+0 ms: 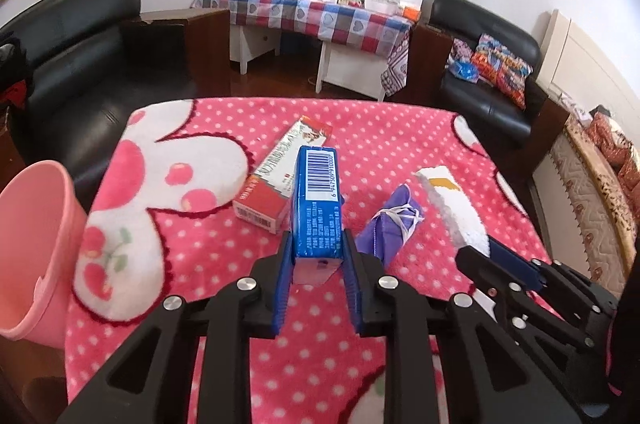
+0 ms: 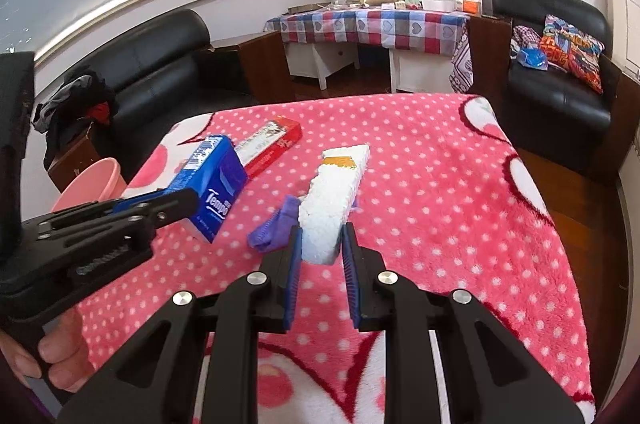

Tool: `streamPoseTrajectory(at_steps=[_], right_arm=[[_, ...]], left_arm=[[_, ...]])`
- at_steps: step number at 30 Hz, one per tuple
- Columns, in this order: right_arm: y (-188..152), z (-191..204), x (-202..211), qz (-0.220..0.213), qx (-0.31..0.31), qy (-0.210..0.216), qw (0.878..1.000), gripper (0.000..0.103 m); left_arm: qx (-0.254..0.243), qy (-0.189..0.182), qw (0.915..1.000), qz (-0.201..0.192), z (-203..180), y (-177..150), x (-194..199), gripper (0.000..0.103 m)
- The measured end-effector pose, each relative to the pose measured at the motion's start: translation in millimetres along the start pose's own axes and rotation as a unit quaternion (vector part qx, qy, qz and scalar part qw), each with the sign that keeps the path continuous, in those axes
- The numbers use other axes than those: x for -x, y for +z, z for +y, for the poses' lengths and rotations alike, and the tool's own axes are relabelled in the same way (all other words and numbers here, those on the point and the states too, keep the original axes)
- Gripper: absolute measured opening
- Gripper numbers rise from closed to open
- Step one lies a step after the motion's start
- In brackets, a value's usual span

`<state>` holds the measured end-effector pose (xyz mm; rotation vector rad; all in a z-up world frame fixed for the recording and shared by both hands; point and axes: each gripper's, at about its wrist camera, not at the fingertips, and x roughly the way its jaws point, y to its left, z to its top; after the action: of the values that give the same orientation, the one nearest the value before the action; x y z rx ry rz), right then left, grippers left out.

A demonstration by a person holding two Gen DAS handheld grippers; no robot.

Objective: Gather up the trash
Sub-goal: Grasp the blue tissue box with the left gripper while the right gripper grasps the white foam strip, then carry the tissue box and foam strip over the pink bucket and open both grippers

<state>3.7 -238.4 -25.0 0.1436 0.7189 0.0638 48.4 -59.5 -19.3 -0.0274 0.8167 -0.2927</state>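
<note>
Near the front of the pink dotted tabletop (image 1: 400, 152), the left gripper (image 1: 316, 256) has its jaws pinching a blue tissue pack (image 1: 316, 200); the right gripper (image 2: 320, 244) pinches a white foam block (image 2: 336, 192). Between them lies a purple cloth (image 1: 390, 224), with a red box (image 1: 276, 180) farther back and a pink bin (image 1: 36, 252) at the left edge.

My left gripper (image 1: 316, 244) has the red carton (image 1: 276, 180) just ahead and the purple mask (image 1: 390, 224) to its right. The blanket's (image 1: 400, 144) far-right corner lies bare; the pink bin (image 1: 36, 240) stands beyond its left edge.
</note>
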Motion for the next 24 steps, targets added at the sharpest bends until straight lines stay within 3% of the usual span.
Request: streamPoseTrajectory(at_steps=[14, 24], right_arm=[[2, 63, 21, -0.014, 0.056, 0.039, 0.998, 0.02], [13, 128, 30, -0.026, 0.116, 0.082, 0.99, 0.02]], left_arm=[[0.035, 0.029, 0.9978, -0.049, 37, -17, 75, 0.023], [0.079, 0.059, 0.9915, -0.085, 83, -27, 117, 0.023]])
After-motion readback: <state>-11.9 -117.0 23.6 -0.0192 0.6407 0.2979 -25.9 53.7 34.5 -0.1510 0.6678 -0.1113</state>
